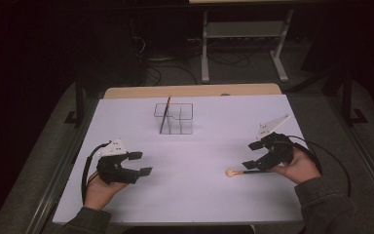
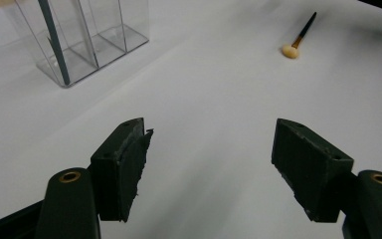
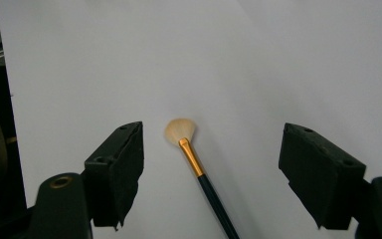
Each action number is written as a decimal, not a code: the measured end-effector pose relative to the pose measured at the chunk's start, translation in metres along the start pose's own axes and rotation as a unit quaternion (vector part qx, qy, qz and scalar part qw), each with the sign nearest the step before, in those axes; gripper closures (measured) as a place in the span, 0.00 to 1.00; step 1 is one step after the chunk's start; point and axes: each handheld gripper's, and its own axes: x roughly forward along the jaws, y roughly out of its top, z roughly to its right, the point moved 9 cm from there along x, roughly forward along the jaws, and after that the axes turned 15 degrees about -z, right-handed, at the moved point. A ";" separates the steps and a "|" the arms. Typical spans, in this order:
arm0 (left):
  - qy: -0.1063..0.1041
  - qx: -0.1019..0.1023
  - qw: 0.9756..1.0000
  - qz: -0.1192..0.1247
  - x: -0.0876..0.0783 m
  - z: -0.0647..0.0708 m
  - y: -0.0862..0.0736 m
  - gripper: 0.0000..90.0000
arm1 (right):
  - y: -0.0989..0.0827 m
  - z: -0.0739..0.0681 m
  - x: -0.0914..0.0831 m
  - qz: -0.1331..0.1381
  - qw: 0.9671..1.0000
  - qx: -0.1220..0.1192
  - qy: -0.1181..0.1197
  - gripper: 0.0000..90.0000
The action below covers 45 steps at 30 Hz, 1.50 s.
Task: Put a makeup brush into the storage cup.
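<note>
My right claw [image 3: 211,174] stands open astride the dark-handled, cream-bristled brush [image 3: 199,167] lying ungrasped on the white tabletop [image 1: 195,195]; left claw [image 2: 211,164] open, empty; clear plastic divided organiser [image 1: 174,118] awaits it.

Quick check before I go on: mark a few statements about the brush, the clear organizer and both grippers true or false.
1. The makeup brush lies flat on the table. True.
2. The right gripper is clamped on the brush. False: its fingers stand apart, with the brush between them untouched.
3. The clear organizer has a thin stick standing in it. True.
4. The left gripper holds the organizer. False: it is open over bare table, with the organizer farther off.
</note>
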 end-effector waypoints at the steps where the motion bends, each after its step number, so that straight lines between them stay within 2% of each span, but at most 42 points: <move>1: 0.000 0.000 1.000 0.000 0.000 0.000 0.000 0.32 | 0.000 0.000 0.001 -0.001 1.000 -0.002 -0.001 0.28; 16: 0.001 -0.001 1.000 0.004 -0.001 -0.002 -0.003 0.32 | 0.002 -0.001 0.011 -0.021 0.999 -0.025 -0.003 0.34; 21: 0.000 -0.003 1.000 0.005 -0.001 -0.002 -0.003 0.32 | 0.001 -0.001 0.019 -0.039 0.998 -0.048 -0.012 0.38; 29: -0.003 -0.005 1.000 0.007 -0.002 -0.003 -0.005 0.32 | -0.004 -0.002 0.033 -0.069 0.996 -0.053 -0.008 0.43; 35: -0.005 -0.004 1.000 0.009 -0.003 -0.003 -0.005 0.32 | -0.008 -0.003 0.040 -0.077 0.995 -0.059 -0.009 0.48; 42: -0.007 -0.003 1.000 0.008 -0.002 -0.003 -0.006 0.32 | -0.012 -0.004 0.047 -0.098 0.992 -0.078 -0.009 0.57; 45: -0.008 -0.002 1.000 0.009 -0.003 -0.003 -0.006 0.32 | -0.013 -0.005 0.050 -0.099 0.992 -0.081 -0.008 0.60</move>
